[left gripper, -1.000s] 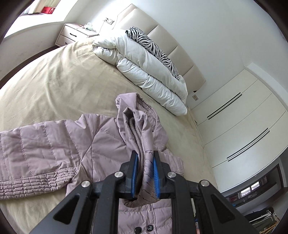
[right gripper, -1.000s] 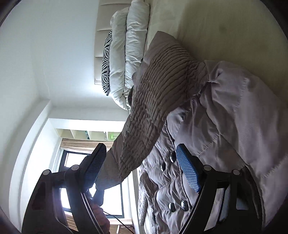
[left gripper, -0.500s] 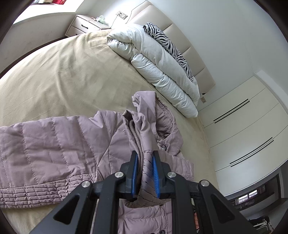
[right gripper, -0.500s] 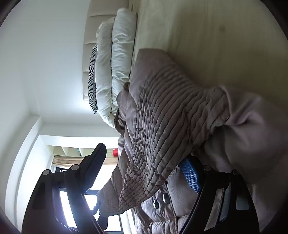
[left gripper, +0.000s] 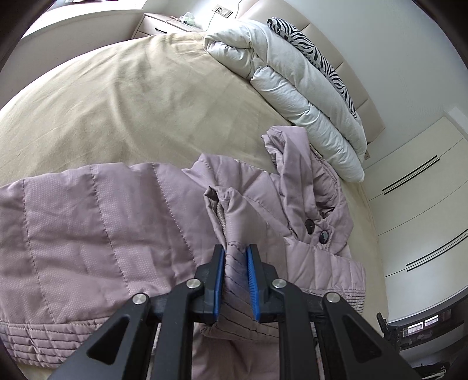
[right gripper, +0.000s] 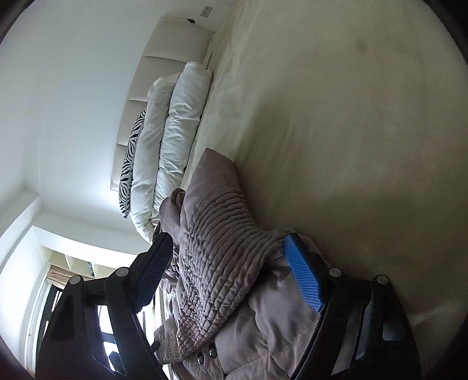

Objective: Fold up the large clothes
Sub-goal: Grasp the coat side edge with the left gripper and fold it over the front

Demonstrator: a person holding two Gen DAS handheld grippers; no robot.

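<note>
A mauve quilted jacket (left gripper: 102, 228) lies spread on the beige bed sheet (left gripper: 131, 102), one sleeve stretched to the left and its buttoned collar at the right. My left gripper (left gripper: 236, 251) is shut on a raised fold of its ribbed edge, low over the jacket. In the right wrist view a ribbed, stitched part of the jacket (right gripper: 216, 251) drapes between the wide-apart fingers of my right gripper (right gripper: 228, 242). That gripper is open; its blue pad (right gripper: 304, 283) lies against the fabric and the other pad stands clear of it.
A folded white duvet (left gripper: 292, 76) and a zebra-print pillow (left gripper: 307, 43) lie along the headboard. A nightstand (left gripper: 163, 26) stands at the bed's far corner and white wardrobe doors (left gripper: 424, 204) at the right. A window (right gripper: 58, 292) is beyond the right gripper.
My left gripper has sunk toward the bed with the fold still in it. The right gripper has swung across, so the ribbed fabric now hangs between its open fingers.
</note>
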